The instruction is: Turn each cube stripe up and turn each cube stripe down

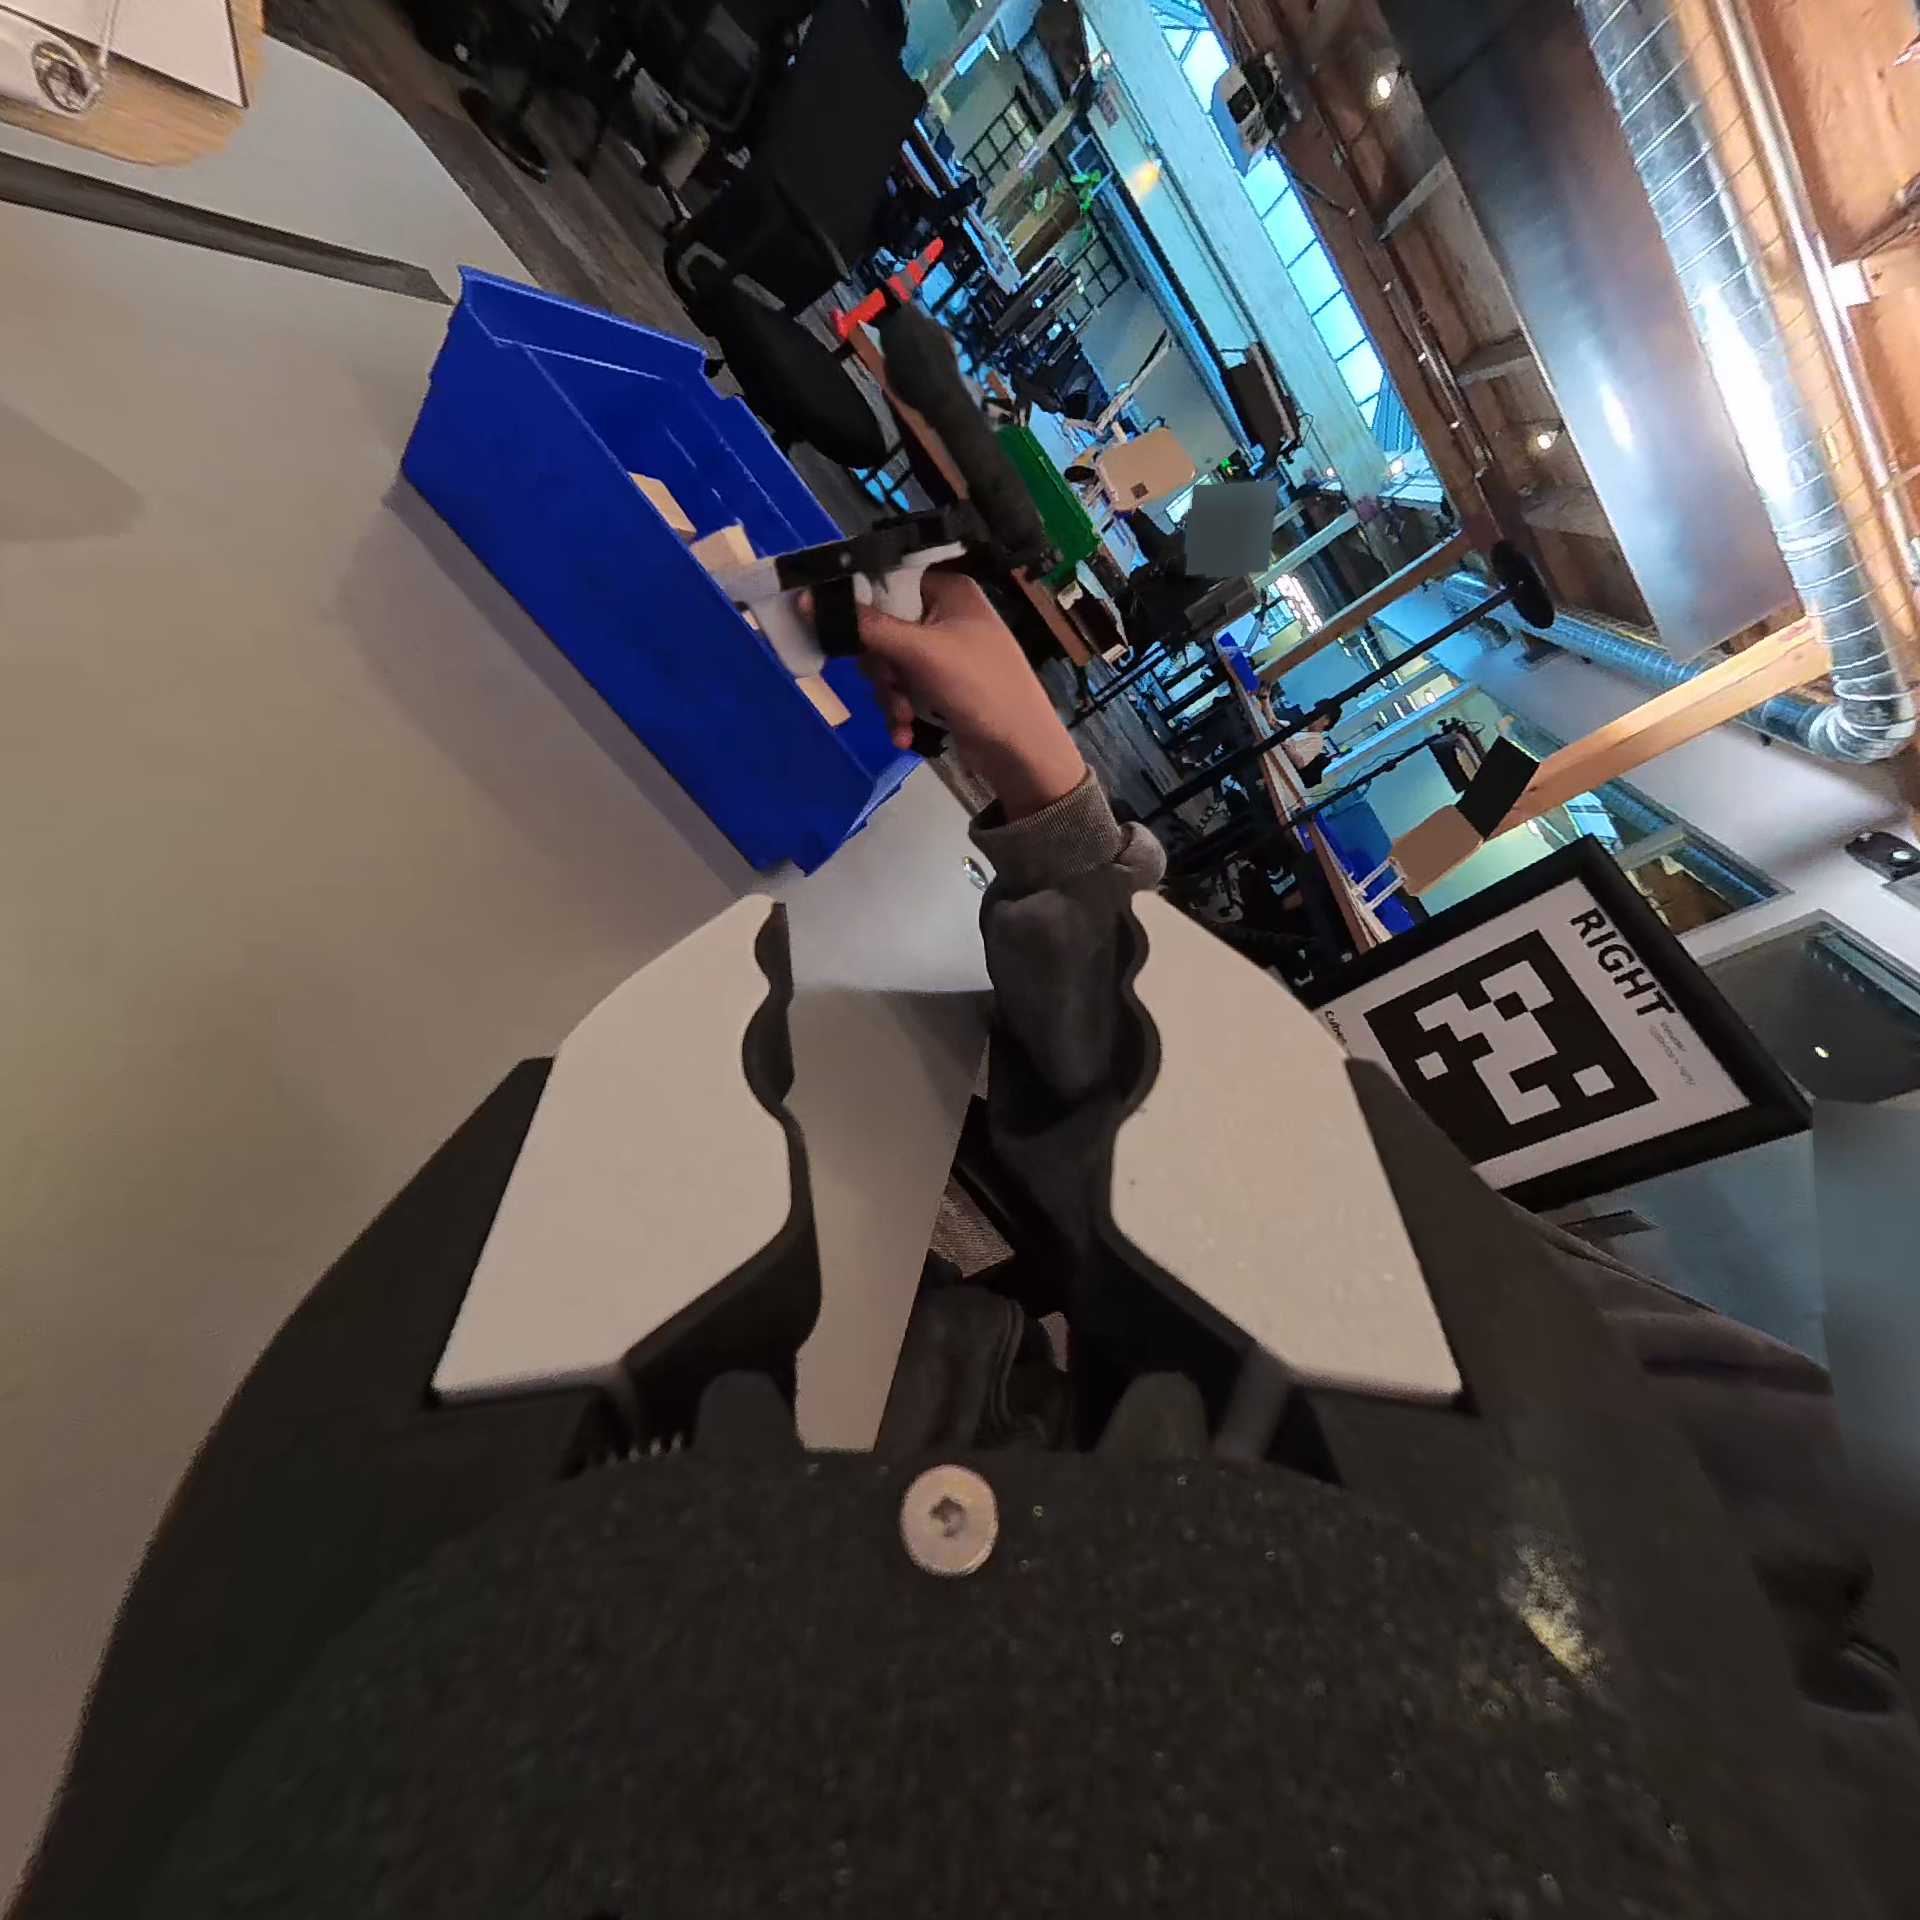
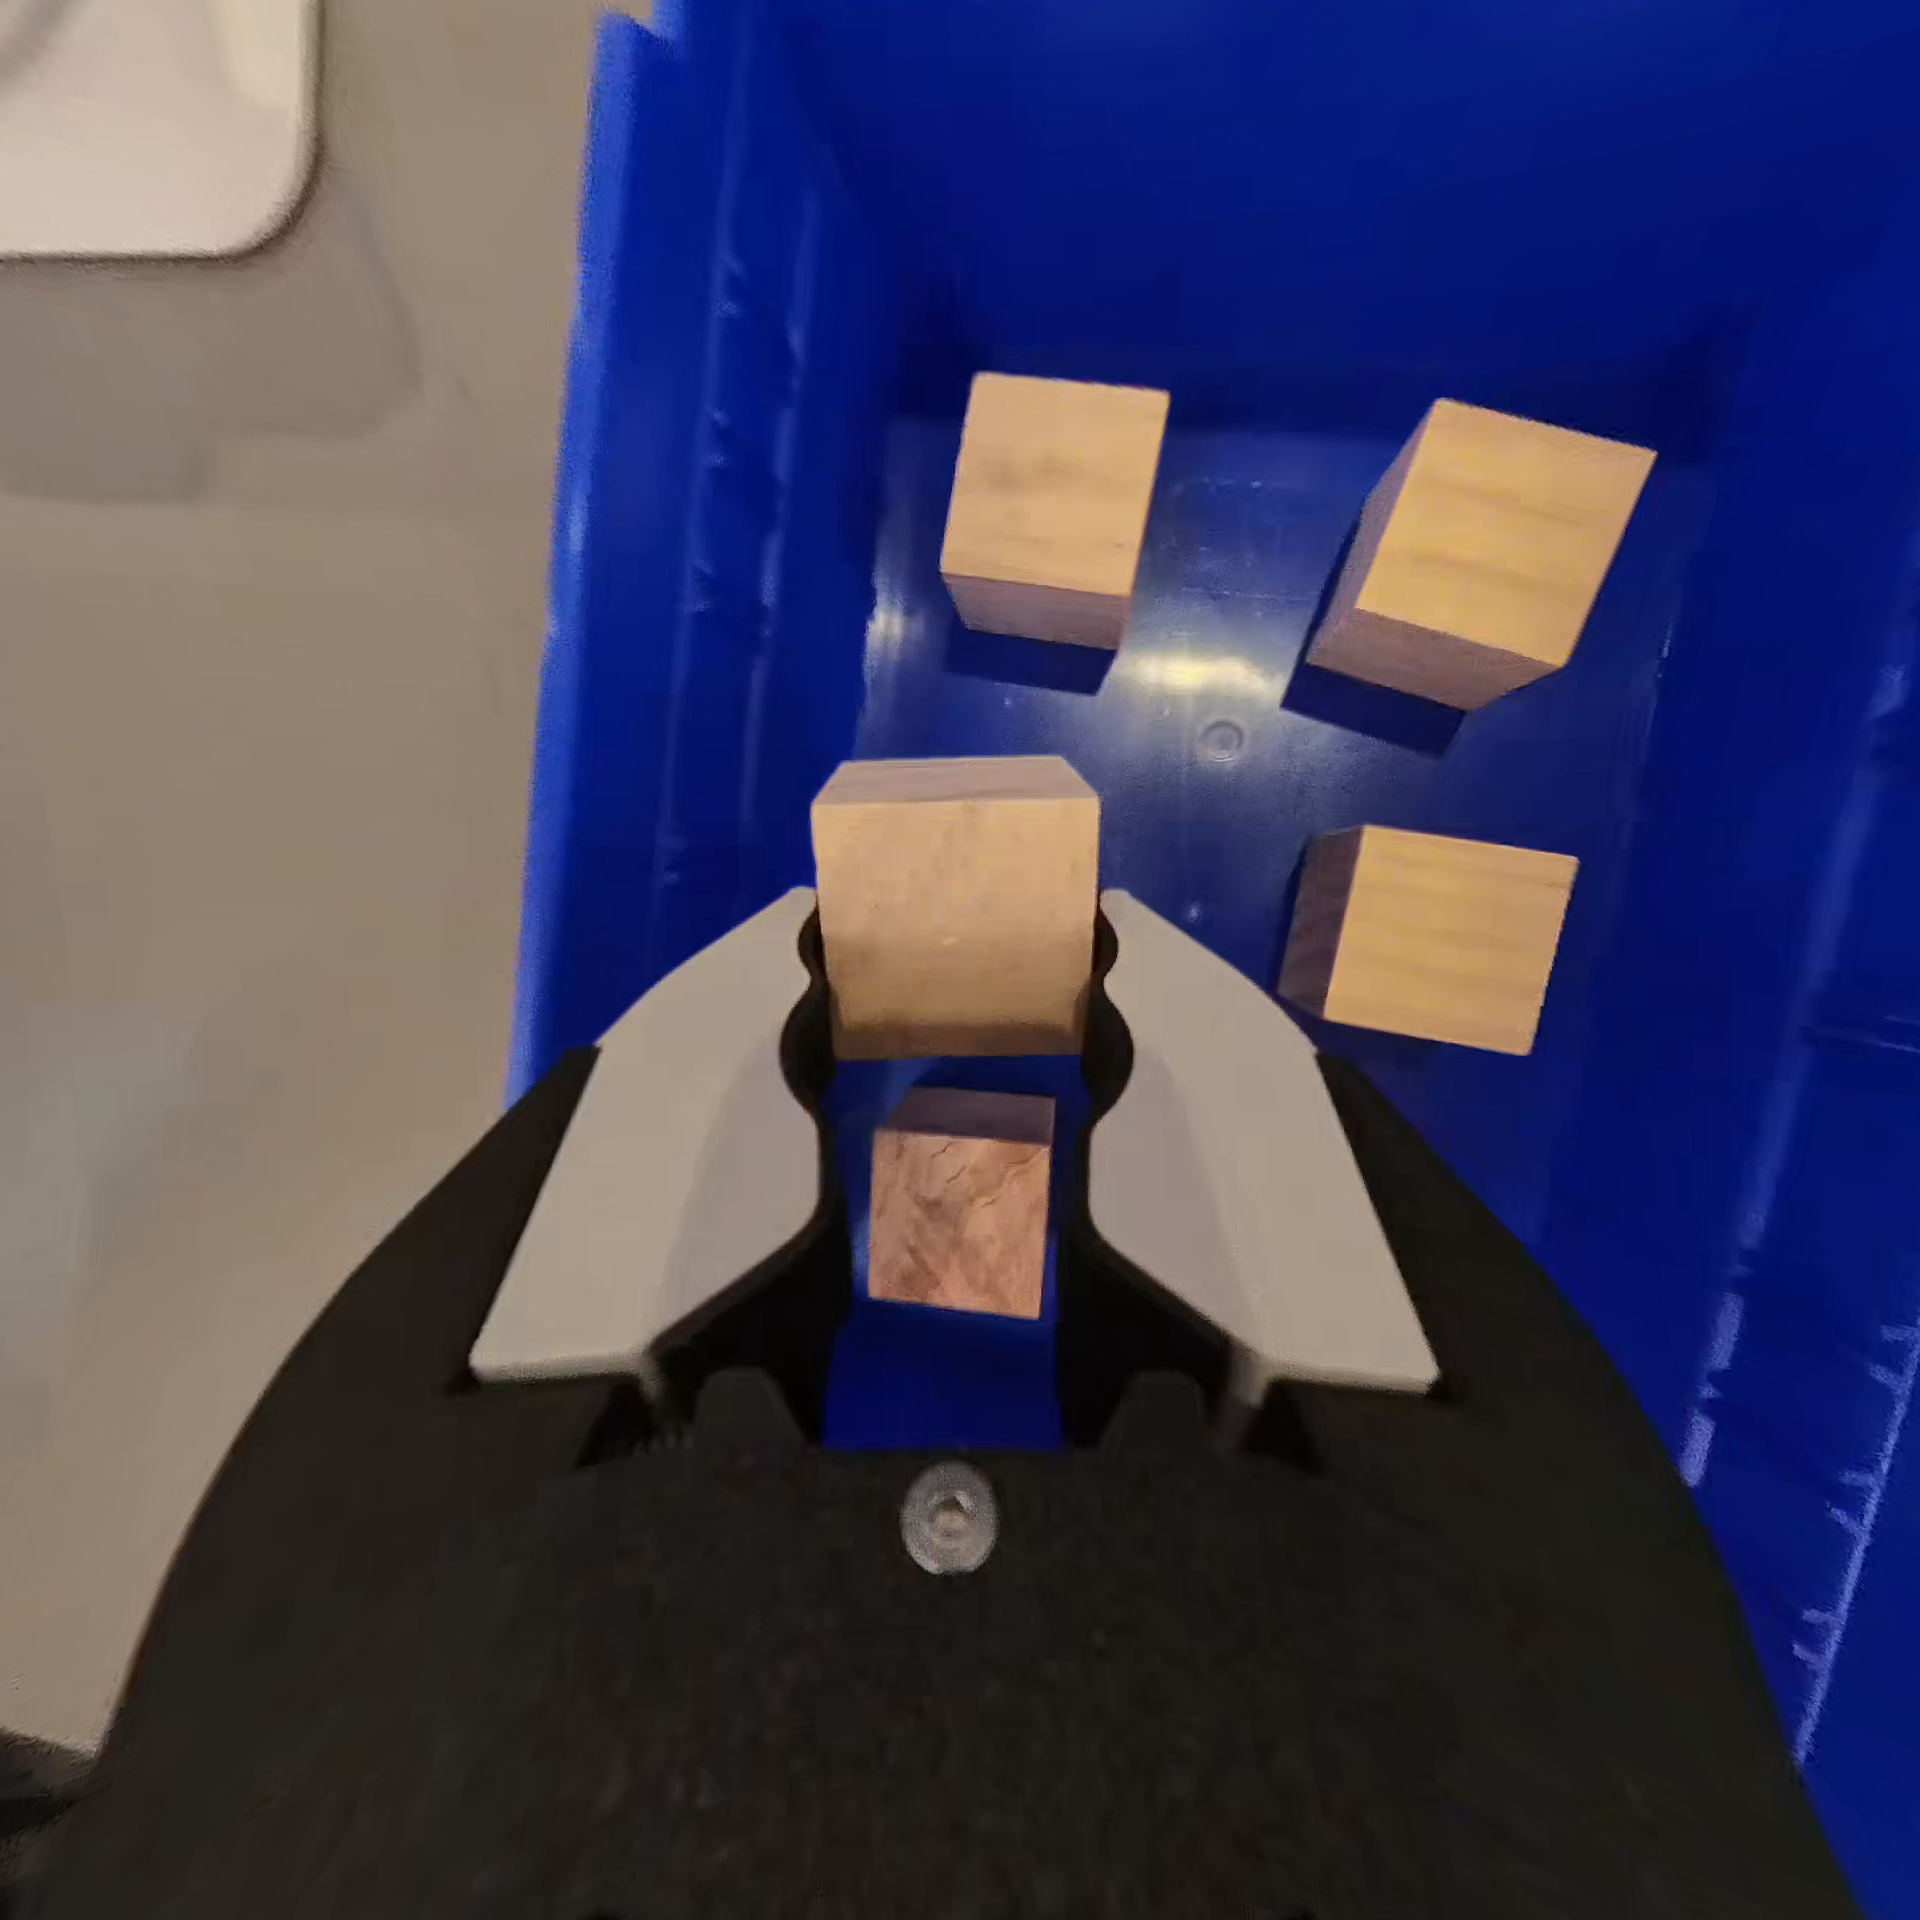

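My right gripper (image 2: 956, 914) is shut on a wooden cube (image 2: 954, 904) and holds it above the floor of the blue bin (image 2: 1351, 187). Three pale cubes lie on the bin floor: far left (image 2: 1049, 499), far right (image 2: 1486, 551) and near right (image 2: 1444, 935). A darker-faced cube (image 2: 956, 1210) lies below, between my fingers. No stripe shows on any face. My left gripper (image 1: 956, 935) is open and empty, tilted, away from the bin (image 1: 582, 499). In the left wrist view, the right gripper (image 1: 821, 587) is held by a hand over the bin.
The bin stands on a pale grey table (image 1: 208, 727). A framed marker board (image 1: 1538, 1018) stands at the table's edge. A white sheet (image 2: 135, 114) lies left of the bin. A person's grey sleeve (image 1: 1049, 935) crosses between my left fingers.
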The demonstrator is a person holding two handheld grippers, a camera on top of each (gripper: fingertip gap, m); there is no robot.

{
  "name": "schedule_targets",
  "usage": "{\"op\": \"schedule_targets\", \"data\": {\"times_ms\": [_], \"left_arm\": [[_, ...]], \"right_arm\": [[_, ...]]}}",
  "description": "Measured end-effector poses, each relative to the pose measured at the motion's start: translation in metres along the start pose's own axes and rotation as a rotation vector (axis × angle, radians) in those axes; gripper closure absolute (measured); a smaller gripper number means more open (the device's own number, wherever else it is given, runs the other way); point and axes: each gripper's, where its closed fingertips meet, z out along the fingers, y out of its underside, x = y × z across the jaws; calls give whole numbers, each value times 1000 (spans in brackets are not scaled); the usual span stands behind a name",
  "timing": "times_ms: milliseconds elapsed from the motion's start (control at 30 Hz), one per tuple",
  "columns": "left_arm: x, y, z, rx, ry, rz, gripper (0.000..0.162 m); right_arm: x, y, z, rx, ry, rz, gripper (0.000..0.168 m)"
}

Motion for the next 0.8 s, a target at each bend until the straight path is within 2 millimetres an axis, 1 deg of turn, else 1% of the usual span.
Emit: {"op": "schedule_targets", "data": {"times_ms": [67,167,233,300,400,533,600,667,700,733,800], "left_arm": [[-3,0,0,3,-15,-1,104],[-3,1,-1,-4,-11,-15,104],[-1,1,-1,-8,-2,-22,104],[0,3,-1,-24,0,-19,104],[-4,5,0,-34,-23,-10,104],[-5,14,4,-85,-22,-23,104],[-4,17,5,-105,-14,-23,104],[-6,16,3,-95,-40,-10,104],[-8,16,2,-95,-58,1,104],[-9,15,0,-95,-76,12,104],[-13,14,-4,-87,-114,32,104]], "right_arm": [[5,2,12,-40,61,5,123],[0,10,28,-140,66,-4,123],[3,14,36,-192,89,-14,123],[10,15,41,-218,123,-7,123],[13,16,48,-239,125,1,123],[13,16,52,-232,97,-5,120],[11,7,42,-176,77,-30,100],[8,-9,17,-50,73,-49,100],[4,-18,-1,32,55,-58,98],[-5,-28,-22,130,19,-77,96],[-33,-43,-68,350,-81,-151,99]]}}
